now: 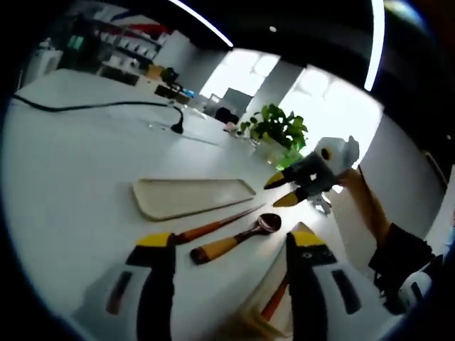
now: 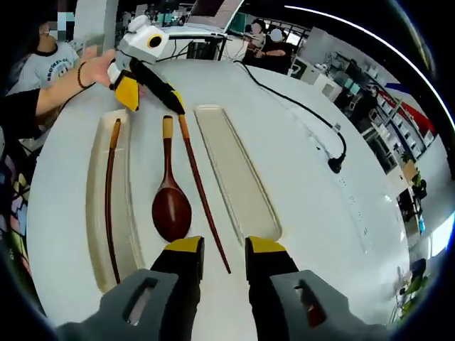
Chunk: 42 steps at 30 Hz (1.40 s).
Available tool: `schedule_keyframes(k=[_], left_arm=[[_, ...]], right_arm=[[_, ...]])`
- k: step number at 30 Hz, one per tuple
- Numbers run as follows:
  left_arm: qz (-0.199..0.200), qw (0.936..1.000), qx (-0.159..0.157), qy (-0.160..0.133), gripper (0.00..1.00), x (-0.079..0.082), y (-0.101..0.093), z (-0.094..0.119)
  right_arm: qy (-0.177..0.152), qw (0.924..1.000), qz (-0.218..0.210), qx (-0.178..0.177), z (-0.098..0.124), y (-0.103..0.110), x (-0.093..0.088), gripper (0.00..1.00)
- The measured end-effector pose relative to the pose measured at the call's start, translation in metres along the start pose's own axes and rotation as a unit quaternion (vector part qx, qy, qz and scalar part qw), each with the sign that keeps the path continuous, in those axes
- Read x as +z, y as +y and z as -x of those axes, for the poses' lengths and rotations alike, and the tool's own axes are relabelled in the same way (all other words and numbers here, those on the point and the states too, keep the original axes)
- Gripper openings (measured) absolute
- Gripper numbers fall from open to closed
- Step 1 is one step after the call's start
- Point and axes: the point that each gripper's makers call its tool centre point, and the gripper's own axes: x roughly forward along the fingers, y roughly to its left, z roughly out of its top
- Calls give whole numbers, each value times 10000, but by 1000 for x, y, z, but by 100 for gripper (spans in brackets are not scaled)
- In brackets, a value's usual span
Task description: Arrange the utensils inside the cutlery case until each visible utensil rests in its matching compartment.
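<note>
Between two trays lie spoon and chopstick, unsorted; both grippers hover spread, empty.

— What lies on the round white desk off to the side?
— A black power cable snaking across it, ending in a black plug.
— And past the desk's edge?
— A leafy green potted plant before bright windows, shelves with small items at the far wall, and seated people near a laptop.
</note>
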Motion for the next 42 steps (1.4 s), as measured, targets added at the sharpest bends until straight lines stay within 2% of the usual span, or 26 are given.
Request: schedule_keyframes(k=[6, 8, 14, 21, 26, 28, 32, 33, 35, 38, 39, 41, 42], left_arm=[[1, 10000, 13, -35, 64, 0, 0, 0], [-24, 10000, 25, -32, 65, 1, 1, 0], [-57, 10000, 36, -41, 64, 0, 0, 0], [-46, 10000, 31, -56, 63, 1, 1, 1], [-118, 9999, 56, -29, 63, -2, -2, -1], [-165, 9998, 80, -19, 62, -3, -2, -1], [-263, 9996, 109, 9, 63, -4, -3, -1], [-280, 9995, 143, 26, 63, -4, -3, -2], [-464, 9986, 238, 117, 61, -6, -1, -2], [-497, 9983, 265, 114, 62, -4, 1, -2], [-487, 9984, 269, 106, 62, -3, 2, -2], [-488, 9983, 293, 101, 62, -3, 3, -2], [-517, 9981, 318, 104, 62, -2, 3, -2]], right_arm=[[12, 9990, 393, 223, -10, 6, 33, 18], [-119, 9977, 312, 598, -21, 19, 45, 17], [-155, 9958, 373, 816, -45, 28, 62, 17], [-96, 9938, 403, 1031, -57, 36, 66, 12], [55, 9934, 519, 1026, -62, 36, 61, 9], [35, 9941, 413, 1000, -65, 33, 60, 9], [111, 9923, 473, 1141, -69, 38, 53, 9], [-143, 9917, 504, 1170, -71, 40, 61, 8], [-162, 9924, 457, 1132, -72, 40, 60, 6], [-333, 9921, 269, 1178, -73, 39, 61, 5], [-420, 9912, 461, 1170, -72, 40, 62, 4], [-512, 9868, 1217, 937, -72, 38, 63, 4], [-470, 9870, 1244, 906, -71, 40, 61, 3]])
